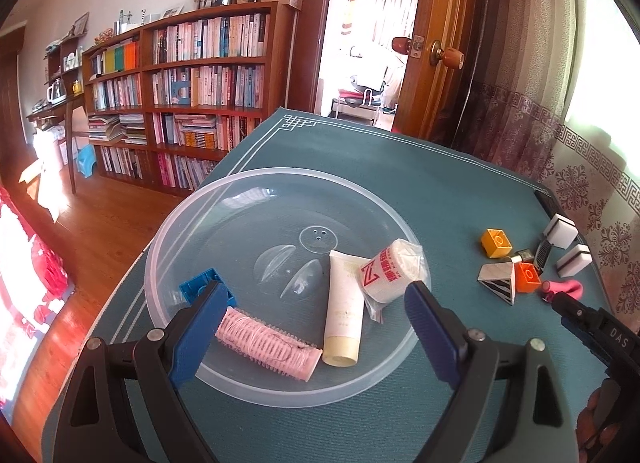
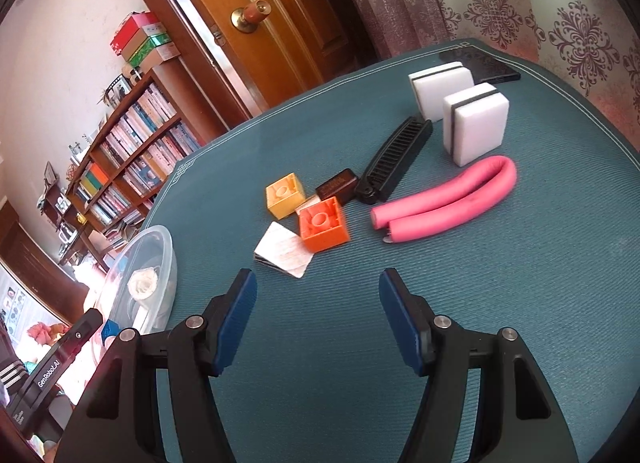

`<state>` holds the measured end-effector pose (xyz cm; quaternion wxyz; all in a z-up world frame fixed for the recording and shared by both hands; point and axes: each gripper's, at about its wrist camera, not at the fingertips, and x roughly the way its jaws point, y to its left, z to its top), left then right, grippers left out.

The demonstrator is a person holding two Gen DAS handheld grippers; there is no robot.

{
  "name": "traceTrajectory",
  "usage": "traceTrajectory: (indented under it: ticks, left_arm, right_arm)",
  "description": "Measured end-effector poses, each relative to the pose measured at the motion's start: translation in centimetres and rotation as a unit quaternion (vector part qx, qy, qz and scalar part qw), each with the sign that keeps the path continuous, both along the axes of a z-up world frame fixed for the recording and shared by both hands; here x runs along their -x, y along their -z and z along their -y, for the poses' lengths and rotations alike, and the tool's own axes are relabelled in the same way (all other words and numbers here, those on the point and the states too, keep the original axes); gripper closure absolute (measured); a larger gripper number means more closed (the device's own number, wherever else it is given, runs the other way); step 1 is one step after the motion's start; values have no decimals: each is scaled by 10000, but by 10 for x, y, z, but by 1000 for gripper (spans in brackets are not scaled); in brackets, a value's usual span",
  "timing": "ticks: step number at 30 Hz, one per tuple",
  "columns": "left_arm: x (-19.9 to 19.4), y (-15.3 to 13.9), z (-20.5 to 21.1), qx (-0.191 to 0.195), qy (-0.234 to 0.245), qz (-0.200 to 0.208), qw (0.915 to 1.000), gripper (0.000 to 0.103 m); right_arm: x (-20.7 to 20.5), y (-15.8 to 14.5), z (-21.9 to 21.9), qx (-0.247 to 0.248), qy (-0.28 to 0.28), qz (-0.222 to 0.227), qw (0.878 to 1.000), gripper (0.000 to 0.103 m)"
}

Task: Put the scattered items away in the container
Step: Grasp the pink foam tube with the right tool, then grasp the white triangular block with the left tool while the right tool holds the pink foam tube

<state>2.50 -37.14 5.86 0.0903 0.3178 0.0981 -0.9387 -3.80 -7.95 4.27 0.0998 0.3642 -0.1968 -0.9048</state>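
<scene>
While the left gripper [image 1: 312, 299] hangs over the near rim of the clear round container [image 1: 192, 207], its blue pads stand wide apart with nothing between them. Container sits on the teal table mat [image 1: 440, 191], left part of the table. Contents, left to right: blue brick [image 1: 196, 287] against the left wall, partly behind the left pad; pink bristled hair roller [image 1: 268, 343] lying on its side; cream tube [image 1: 342, 315], cap end toward the camera, touching the roller's end; wrapped white roll with red print [image 1: 390, 269] leaning on the tube's far end.

Still outside the container, right of it on the mat: folded card with black-and-white stripes [image 2: 284, 251]; yellow brick [image 2: 285, 195] and orange brick [image 2: 323, 225], the orange one touching the card; small dark brown case [image 2: 338, 185] just behind the orange brick; black comb [image 2: 394, 159] lying diagonally; pink foam curler [image 2: 452, 199] bent into a U, open ends toward the bricks; two white sponges with dark middle layers [image 2: 476, 123], upright, near each other beside the comb; flat black object [image 2: 480, 63] at the far edge, type unclear.

Right gripper [image 2: 316, 303] is low above bare mat in front of the loose group, jaws well apart, empty. Card and orange brick are the nearest items to it; no contact.
</scene>
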Motion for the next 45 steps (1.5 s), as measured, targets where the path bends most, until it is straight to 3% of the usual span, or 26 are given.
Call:
traceTrajectory:
  ticks: [9,21,27,37,40,42,43,45]
  left_arm:
    - [5,-2,-23,118,273,28,9996,11]
    - [7,-4,-35,192,446,36,9988,11]
    - [8,-2,-32,150,445,61,9989,11]
    - [11,1,-36,157,506,122,9985,10]
    - [13,1,-39,156,530,137,9984,10]
    - [14,1,-43,161,572,143,9981,10]
    - [14,0,-45,171,599,143,9980,10]
    - [15,-1,-51,191,666,142,9975,10]
  right_arm:
    - [7,3,-50,158,612,187,9978,36]
    - [44,17,-74,453,859,645,9932,36]
    - [64,14,-71,73,1036,676,9923,36]
    - [78,16,-48,-1236,1055,616,9848,36]
    - [73,19,-42,-1641,990,554,9799,41]
    - [70,20,-41,-1776,940,521,9782,45]
    - [67,21,-42,-1856,934,506,9769,53]
    - [63,21,-45,-1876,857,475,9773,55]
